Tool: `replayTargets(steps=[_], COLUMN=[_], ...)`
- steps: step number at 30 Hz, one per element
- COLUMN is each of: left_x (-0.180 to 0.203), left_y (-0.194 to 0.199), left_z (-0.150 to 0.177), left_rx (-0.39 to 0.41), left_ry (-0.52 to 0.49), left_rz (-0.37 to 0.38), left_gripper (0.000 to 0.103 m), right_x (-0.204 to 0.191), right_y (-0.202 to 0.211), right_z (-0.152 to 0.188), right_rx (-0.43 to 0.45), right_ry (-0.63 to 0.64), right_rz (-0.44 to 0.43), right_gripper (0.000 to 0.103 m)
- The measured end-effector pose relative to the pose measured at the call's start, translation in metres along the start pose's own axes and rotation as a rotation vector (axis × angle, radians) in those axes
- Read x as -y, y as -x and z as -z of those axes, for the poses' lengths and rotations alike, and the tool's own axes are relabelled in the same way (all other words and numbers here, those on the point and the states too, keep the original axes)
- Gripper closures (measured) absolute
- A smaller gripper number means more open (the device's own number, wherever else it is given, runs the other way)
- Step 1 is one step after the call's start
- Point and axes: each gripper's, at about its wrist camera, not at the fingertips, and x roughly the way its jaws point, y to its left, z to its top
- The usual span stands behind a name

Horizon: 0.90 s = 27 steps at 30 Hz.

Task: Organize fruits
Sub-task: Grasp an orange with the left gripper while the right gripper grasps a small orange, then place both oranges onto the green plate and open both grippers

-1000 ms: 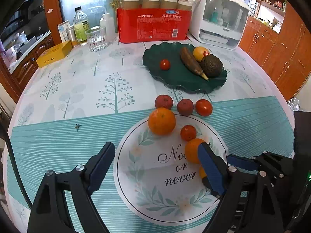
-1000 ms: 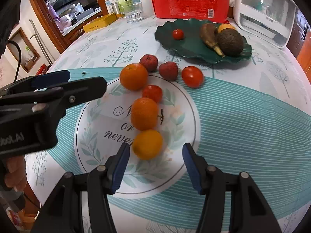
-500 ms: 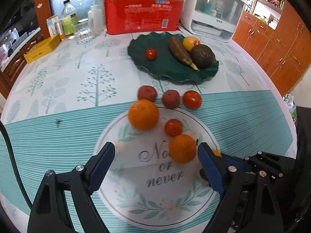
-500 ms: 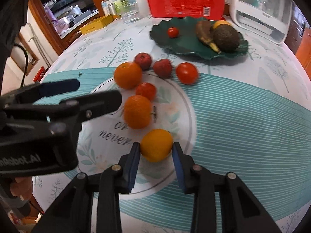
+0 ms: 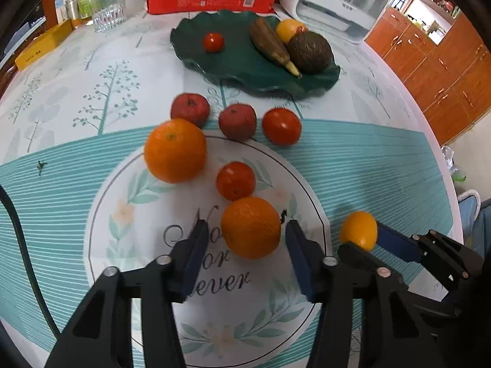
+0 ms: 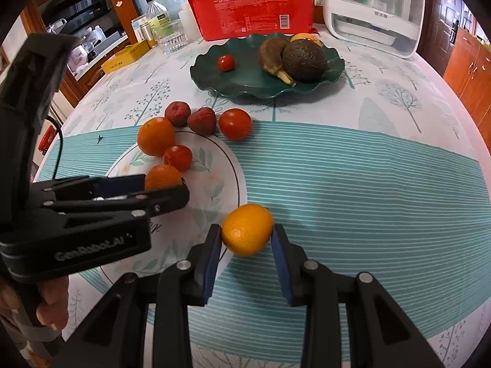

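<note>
I have 2 fruits in play at once, and that is where the trouble lies. My right gripper is clamped on the small yellow-orange citrus, which sits well short of the green plate, out over the teal stripes of the tablecloth. The hold looks to be near the fruit's middle, but it is round and smooth — if I swing too fast toward the plate, I judge it could squirt out and roll for the table edge.

My left gripper has just been closing around the orange, also on the near side of the plate. In the left wrist view the pads stand close on either side with a sliver of gap, so I would not call it gripped. Lift now and it stays behind, or gets nudged into the small tomato just beyond it, scattering the cluster toward the plate.

The 2 tools are close — I risk knocking them together.
</note>
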Motion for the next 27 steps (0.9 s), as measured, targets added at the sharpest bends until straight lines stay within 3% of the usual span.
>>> replayTargets(steps=[1, 9, 13, 18, 27], left_x=[0.001, 0.007, 0.008, 0.010, 0.010], left_y=[-0.002, 0.002, 0.024, 0.059, 0.098], left_z=[0.001, 0.003, -0.003, -0.031, -0.113], left_rx=[-0.006, 0.016, 0.050, 0.122, 0.256], left_ry=[-0.003, -0.007, -0.017, -0.050, -0.124], left_rz=[-0.002, -0.026, -0.025, -0.029, -0.087], left_gripper=[0.067, 0.069, 0.069, 0.069, 0.069], right_x=[0.001, 0.001, 0.000, 0.000, 0.007], right_y=[0.001, 0.008, 0.013, 0.027, 0.050], right_z=[0.000, -0.006, -0.015, -0.044, -0.138], right_rx=[0.002, 0.020, 0.030, 0.057, 0.170], right_ry=[0.000, 0.004, 0.006, 0.004, 0.017], right_rz=[0.000, -0.011, -0.024, -0.038, -0.003], right_gripper=[0.069, 0.069, 0.069, 0.069, 0.069])
